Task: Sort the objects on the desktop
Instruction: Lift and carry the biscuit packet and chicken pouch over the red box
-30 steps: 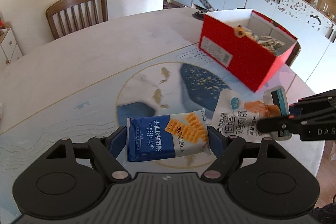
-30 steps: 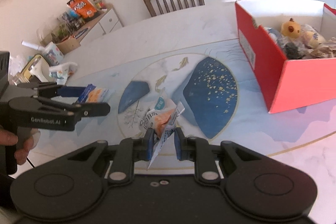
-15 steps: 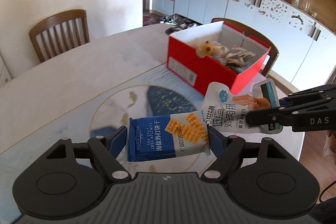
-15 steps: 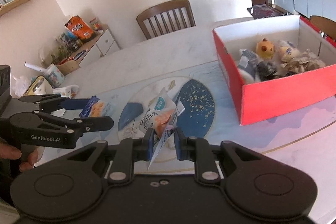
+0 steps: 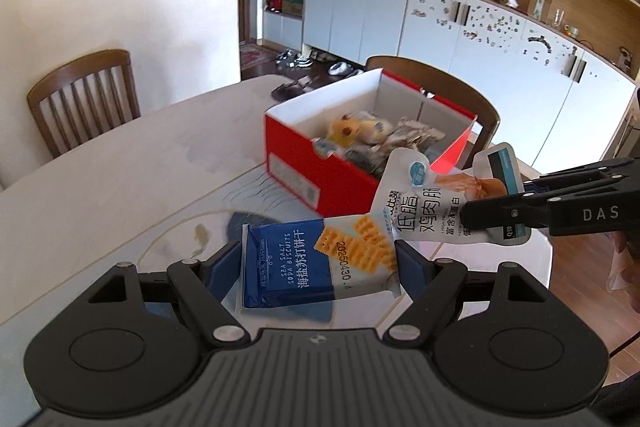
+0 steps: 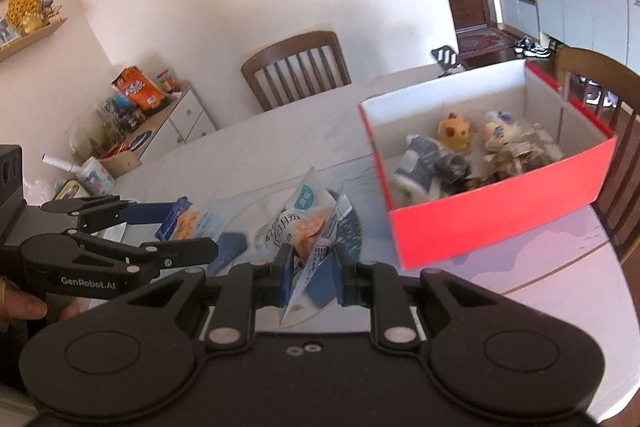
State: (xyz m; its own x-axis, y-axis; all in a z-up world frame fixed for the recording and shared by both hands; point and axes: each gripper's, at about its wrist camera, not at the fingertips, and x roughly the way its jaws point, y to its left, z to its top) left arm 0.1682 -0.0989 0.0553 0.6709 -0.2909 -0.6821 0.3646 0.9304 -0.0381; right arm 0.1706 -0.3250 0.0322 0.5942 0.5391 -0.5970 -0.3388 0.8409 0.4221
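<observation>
White cabinets and open wooden shelves line the far wall of your room, and a pale bench with a blue and gold round pattern fills the foreground. Your left gripper holds a blue sea salt soda biscuit packet crosswise, the jaws pressed against its two short ends, and the packet hangs above the bench near the camera. Your right gripper has its jaws drawn close on the lower edge of a white chicken breast pouch, which stands up and tilts away from the camera. In the left wrist view that same pouch sits to the right of the biscuit packet, with its lower left corner overlapping the packet's right end, and the right gripper reaches in from the right edge. A red box with a white interior stands on the bench to the right and farther away than both packs; it already holds a yellow plush toy and several crumpled wrappers. A wooden chair stands at the far side of the bench, and a second chair shows behind the box. A low side cabinet at the far left carries snack bags.
</observation>
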